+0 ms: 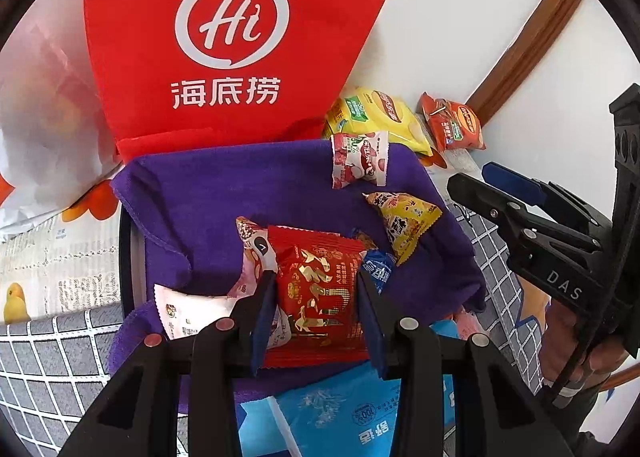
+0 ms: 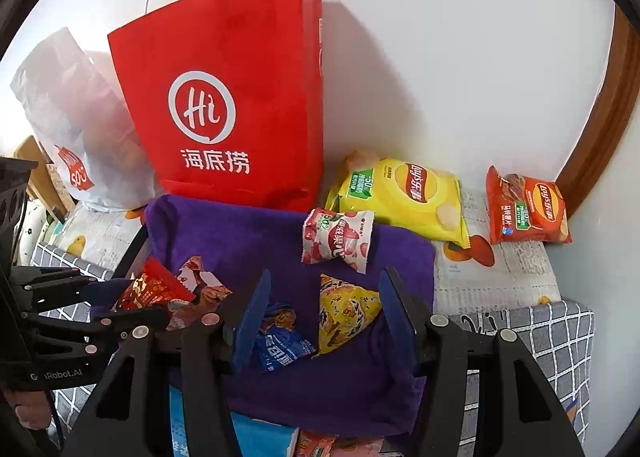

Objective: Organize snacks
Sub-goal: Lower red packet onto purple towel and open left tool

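Observation:
My left gripper [image 1: 316,289] is shut on a red foil snack packet [image 1: 316,297], held just above a purple cloth [image 1: 240,193] that lines a tray. The right wrist view shows the same gripper [image 2: 120,299] at the left with the red packet [image 2: 154,289]. My right gripper [image 2: 326,297] stands open over the cloth [image 2: 224,241]. A yellow triangular packet [image 2: 346,313] and a blue packet [image 2: 280,341] lie on the cloth below its jaws. In the left wrist view the right gripper [image 1: 472,177] reaches in from the right. A red-and-white packet [image 2: 338,241] rests at the cloth's far edge.
A tall red paper bag [image 2: 224,97] stands against the wall behind the cloth, with a white plastic bag [image 2: 68,109] to its left. A yellow chip bag [image 2: 404,193] and an orange chip bag [image 2: 528,213] lie at the back right. A pale blue pack [image 1: 352,413] lies at the near edge.

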### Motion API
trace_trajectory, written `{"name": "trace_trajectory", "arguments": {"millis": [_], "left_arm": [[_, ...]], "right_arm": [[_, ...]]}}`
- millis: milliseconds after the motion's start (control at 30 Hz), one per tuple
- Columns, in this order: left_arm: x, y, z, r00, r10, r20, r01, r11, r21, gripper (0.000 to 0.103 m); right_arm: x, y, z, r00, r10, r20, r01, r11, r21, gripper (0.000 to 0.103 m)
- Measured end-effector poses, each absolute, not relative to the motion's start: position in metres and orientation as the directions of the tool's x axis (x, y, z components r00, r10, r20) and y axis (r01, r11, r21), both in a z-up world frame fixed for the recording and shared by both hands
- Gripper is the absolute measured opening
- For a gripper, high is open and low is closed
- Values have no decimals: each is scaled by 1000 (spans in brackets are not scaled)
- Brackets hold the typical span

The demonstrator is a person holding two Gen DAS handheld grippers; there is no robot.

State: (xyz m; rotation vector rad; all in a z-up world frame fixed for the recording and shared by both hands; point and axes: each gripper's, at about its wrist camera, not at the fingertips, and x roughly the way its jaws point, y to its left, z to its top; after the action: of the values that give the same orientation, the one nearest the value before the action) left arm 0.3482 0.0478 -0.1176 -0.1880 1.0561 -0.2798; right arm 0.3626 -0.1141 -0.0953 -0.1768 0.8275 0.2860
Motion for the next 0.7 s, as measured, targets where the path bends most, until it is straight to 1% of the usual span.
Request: {"name": "trace_trajectory", "arguments": {"millis": [167,233,300,433,500,700], "left_arm": [[349,48,-118,456,-328,-827,136,944,-299,38],[350,49,-118,457,-331,-825,134,943,-304,40],[349,50,-116,463,-336,-820,136,941,-309,48],[345,49,-110,482,-342,-807,146,939,-311,52],[344,49,-107,490,-343,-801,149,939,-311,57],[341,51,-101,502,-339,-796,149,940,-307,58]], "right_arm": [[362,-115,-94,643,177,-745,-315,948,-46,57],[362,-115,-94,644,176,-745,-316,947,-49,57],[361,-114,-94,644,176,-745,-319,946,-52,57],[361,-114,-92,645,172,-745,-320,946,-58,57],[360,-116,-90,649,173,-741,-317,947,-56,57],[357,-121,-83,666,174,-725,-301,952,-49,59]]}}
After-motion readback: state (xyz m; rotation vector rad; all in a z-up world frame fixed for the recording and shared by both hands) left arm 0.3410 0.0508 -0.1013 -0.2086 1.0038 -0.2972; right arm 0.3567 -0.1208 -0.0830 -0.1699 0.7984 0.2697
